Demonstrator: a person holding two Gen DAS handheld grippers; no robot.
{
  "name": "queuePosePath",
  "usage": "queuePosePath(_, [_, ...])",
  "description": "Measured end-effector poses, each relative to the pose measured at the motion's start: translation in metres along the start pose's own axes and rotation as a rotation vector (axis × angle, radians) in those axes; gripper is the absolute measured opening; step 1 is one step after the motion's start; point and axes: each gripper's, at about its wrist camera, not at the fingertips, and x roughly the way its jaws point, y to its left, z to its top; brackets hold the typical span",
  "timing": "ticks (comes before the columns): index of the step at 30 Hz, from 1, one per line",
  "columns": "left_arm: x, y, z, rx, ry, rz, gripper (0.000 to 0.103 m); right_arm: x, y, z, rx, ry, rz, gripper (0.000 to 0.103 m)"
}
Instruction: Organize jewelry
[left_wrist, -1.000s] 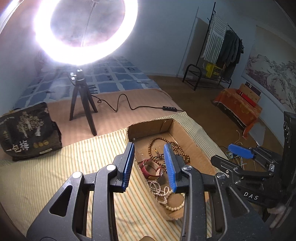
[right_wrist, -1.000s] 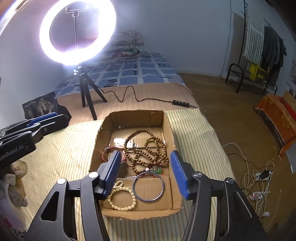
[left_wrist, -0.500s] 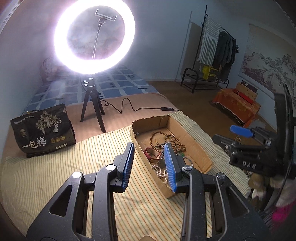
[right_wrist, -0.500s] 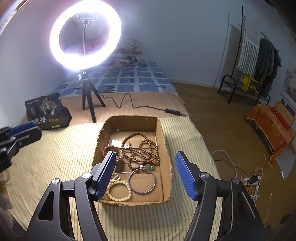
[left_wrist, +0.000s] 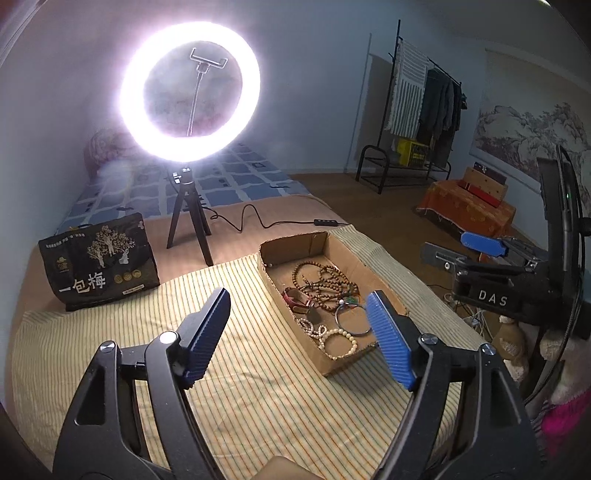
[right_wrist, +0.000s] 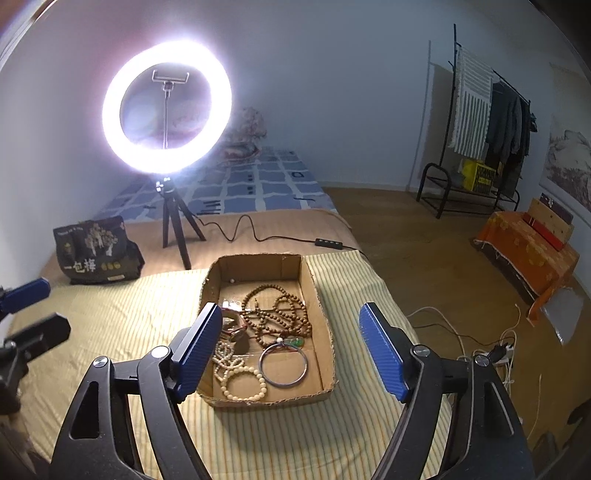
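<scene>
Widening left hand-held gripper (left_wrist: 297, 334), empty, box (left_wrist: 384, 278) beyond

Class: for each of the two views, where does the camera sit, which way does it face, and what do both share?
Left wrist: sits behind the left tongs, facing down across the striped cloth with the cardboard box to its right; right tongs at the edge.
Right wrist: behind the right tongs, facing the box head-on.
Shared: box, ring light.

Lit ring light (right_wrist: 166, 107) on tripod, pale walls, wood floor, clothes rack (right_wrist: 491, 122) w/ garments.
</scene>
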Motion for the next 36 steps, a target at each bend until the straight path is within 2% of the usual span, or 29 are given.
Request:
queuePosePath(4, [-0.008,-0.002,-0.003,0.006,-0.008,0.007,0.086,-0.005,0.0,-0.004,0.009,-0.013,-0.002,0.078])
queuePosePath(10, [-0.016,-0.003,-0.006,0.007,-0.02,0.027,0.09,-0.008,0.002,-0.007,0.0,-0.025,-0.004,0.078])
queuePosePath(13, [-0.018,-0.005,-0.007,0.009,-0.019,0.039,0.098,-0.008,0.003,-0.008,0.001,-0.03,-0.006,0.078])
queuePosePath(20, [-0.021,-0.007,-0.008,0.021,-0.048,0.085,0.103,-0.009,0.003,-0.008,0.0,-0.04,-0.016,0.079])
queuePosePath(25, [-0.021,-0.006,-0.008,0.016,-0.058,0.115,0.103,-0.007,0.001,-0.008,0.012,-0.041,-0.018,0.079])
queuePosePath(36, [-0.023,-0.008,-0.008,0.021,-0.06,0.122,0.103,-0.008,0.002,-0.009,0.005,-0.042,-0.026,0.079])
